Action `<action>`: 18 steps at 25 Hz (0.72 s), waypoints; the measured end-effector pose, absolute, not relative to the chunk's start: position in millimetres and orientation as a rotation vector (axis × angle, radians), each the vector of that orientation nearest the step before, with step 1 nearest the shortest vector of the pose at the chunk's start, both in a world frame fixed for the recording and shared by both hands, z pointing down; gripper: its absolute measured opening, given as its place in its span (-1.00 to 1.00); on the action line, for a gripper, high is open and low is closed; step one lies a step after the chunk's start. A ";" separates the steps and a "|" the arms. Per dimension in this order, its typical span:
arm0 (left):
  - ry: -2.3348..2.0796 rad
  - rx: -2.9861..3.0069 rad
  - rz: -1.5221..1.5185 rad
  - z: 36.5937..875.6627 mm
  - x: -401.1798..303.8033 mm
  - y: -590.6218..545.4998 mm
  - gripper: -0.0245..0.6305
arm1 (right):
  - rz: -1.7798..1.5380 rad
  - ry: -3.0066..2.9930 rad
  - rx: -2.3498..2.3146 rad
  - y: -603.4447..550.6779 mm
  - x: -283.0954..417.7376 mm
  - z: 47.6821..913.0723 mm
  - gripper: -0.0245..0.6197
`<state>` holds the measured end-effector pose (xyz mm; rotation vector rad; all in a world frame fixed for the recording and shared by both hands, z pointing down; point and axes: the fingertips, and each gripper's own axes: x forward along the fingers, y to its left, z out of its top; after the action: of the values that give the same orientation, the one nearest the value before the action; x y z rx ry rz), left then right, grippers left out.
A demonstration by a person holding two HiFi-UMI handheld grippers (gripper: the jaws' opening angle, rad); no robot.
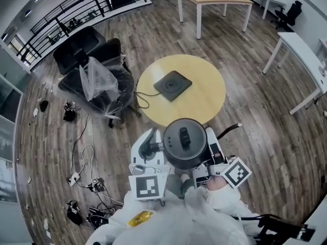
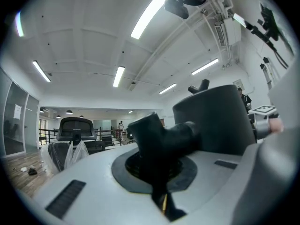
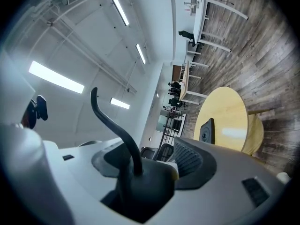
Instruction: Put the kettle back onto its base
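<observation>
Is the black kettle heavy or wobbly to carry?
It is probably stiff: the kettle looks hard and round. It may be fairly heavy, since the left gripper and the right gripper both pinch it from opposite sides. Whether there is water inside can't be seen. Held by its thin curved handle alone, it might swing.

The left gripper (image 2: 158, 170) has its jaws clamped on the kettle (image 2: 213, 121).
</observation>
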<state>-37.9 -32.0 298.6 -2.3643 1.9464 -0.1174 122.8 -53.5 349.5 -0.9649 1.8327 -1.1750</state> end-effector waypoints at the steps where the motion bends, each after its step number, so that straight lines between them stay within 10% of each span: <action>1: 1.951 -2.364 -0.116 299.4 -37.8 -37.9 -0.92 | -1.180 1.829 -0.967 -58.9 122.9 350.2 -0.06; 18: 1.934 -2.397 -0.075 313.8 -74.5 -189.1 -0.92 | -1.154 1.835 -1.023 -205.3 89.1 360.8 -0.06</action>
<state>-74.5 -189.1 313.8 -2.3965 1.9336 -0.0755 89.1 -205.3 360.8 -1.0228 1.8348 -1.1536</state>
